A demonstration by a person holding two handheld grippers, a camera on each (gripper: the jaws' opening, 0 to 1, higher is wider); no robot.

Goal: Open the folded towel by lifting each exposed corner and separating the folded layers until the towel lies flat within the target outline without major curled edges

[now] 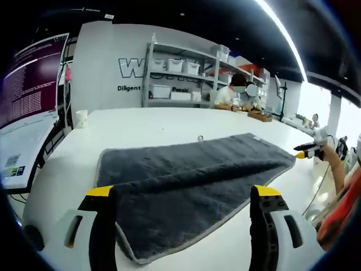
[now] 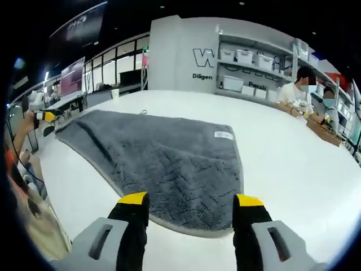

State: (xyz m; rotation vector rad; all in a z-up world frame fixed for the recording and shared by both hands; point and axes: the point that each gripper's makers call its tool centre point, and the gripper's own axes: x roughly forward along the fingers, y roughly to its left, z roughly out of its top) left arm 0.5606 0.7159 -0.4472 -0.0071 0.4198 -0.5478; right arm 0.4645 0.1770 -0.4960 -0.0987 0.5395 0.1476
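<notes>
A dark grey towel (image 1: 186, 175) lies folded on the white table (image 1: 146, 121). Its upper layer covers the near part and leaves a strip of the lower layer bare at the back. My left gripper (image 1: 183, 195) hangs open just above the towel's near edge, nothing between its yellow-tipped jaws. At the towel's far right corner, a hand holds the right gripper (image 1: 309, 149). In the right gripper view the towel (image 2: 163, 158) spreads away with a white label (image 2: 223, 135) near one corner. My right gripper (image 2: 191, 201) stands open over the rounded near edge. The left gripper (image 2: 45, 116) shows at the far left end.
A large monitor (image 1: 28, 101) stands at the table's left edge, with a white cup (image 1: 82, 117) behind it. A small metal piece (image 1: 200, 137) lies beyond the towel. Shelves with bins (image 1: 180, 73) line the back wall. People sit at the far right (image 1: 237, 93).
</notes>
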